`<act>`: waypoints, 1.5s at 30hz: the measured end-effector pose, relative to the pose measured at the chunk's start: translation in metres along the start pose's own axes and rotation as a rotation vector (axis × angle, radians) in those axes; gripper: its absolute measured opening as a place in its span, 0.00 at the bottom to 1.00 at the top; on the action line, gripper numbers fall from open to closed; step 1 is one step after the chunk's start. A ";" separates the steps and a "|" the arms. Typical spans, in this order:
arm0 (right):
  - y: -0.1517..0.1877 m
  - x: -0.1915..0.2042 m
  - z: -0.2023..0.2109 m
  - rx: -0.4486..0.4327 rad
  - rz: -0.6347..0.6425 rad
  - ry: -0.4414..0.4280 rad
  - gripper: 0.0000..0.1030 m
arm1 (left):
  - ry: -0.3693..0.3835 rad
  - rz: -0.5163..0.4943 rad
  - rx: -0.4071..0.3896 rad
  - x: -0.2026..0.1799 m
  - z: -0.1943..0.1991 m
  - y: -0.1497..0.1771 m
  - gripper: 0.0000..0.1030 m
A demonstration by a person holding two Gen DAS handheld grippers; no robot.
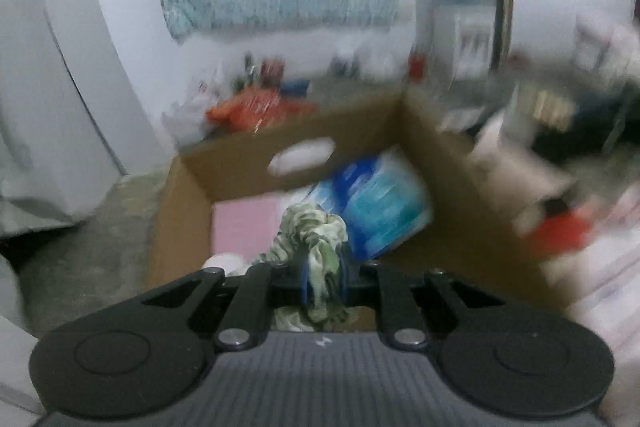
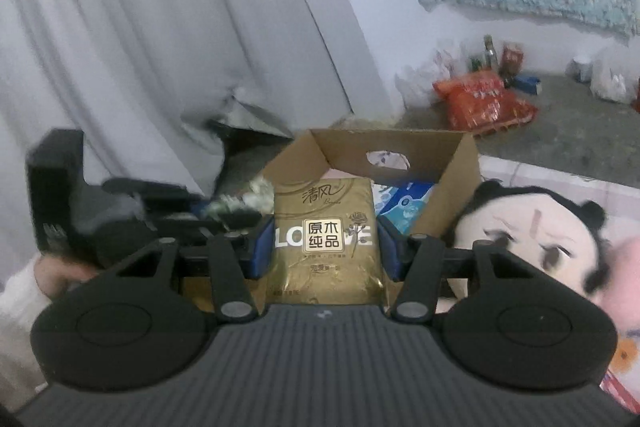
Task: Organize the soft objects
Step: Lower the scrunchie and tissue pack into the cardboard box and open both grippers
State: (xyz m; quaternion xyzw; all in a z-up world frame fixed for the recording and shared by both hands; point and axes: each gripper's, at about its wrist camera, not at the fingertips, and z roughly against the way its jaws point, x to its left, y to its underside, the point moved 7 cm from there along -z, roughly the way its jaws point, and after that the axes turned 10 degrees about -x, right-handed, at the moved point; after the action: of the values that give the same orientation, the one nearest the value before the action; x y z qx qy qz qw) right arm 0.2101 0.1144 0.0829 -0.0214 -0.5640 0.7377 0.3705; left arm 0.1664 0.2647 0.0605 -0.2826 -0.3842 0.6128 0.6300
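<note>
Left gripper [image 1: 323, 281]: jaws nearly closed, pinching a green-and-white crumpled cloth [image 1: 316, 227] that bunches up ahead of the jaws and hangs down behind them. Right gripper [image 2: 325, 247]: jaws about half open, clamped on the sides of a gold tissue pack [image 2: 325, 227], pack face up between the pads.

Cardboard box [image 1: 248, 155] lies just ahead of and below both sets of jaws, open-topped, oval hand-hole in the far wall. Inside: a blue-and-white soft pack [image 1: 380, 203] leaning to the right of the left jaws, a pink surface to their left, something white low at the near edge, too blurred to name.

Risks, as judged:
- Thin pinch on loose cloth; it could slide out before clearing the box wall, or the trailing end could snag the rim.
- Tissue pack is slick and squashy; a side squeeze may let it tilt or slip.
- Both grippers close together over one opening, left one visible just left of the right jaws; a knock is possible.

Plush doll [image 2: 532, 227] lies right of the right jaws, outside the box, not yet stowed.
</note>
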 end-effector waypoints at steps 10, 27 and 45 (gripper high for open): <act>0.022 0.016 -0.112 0.201 0.081 0.023 0.50 | -0.055 -0.170 0.287 0.029 -0.112 0.082 0.62; 0.082 0.004 -0.217 0.481 -0.100 0.221 0.52 | -0.091 0.104 0.115 0.086 -0.008 0.049 0.61; 0.093 -0.002 -0.212 0.520 -0.268 0.300 0.34 | -0.050 0.122 0.083 0.073 0.014 0.058 0.61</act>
State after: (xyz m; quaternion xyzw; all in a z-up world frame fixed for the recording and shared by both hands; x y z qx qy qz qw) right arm 0.2589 0.2781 -0.0735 0.0398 -0.2938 0.7903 0.5363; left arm 0.1197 0.3403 0.0305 -0.2638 -0.3563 0.6724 0.5927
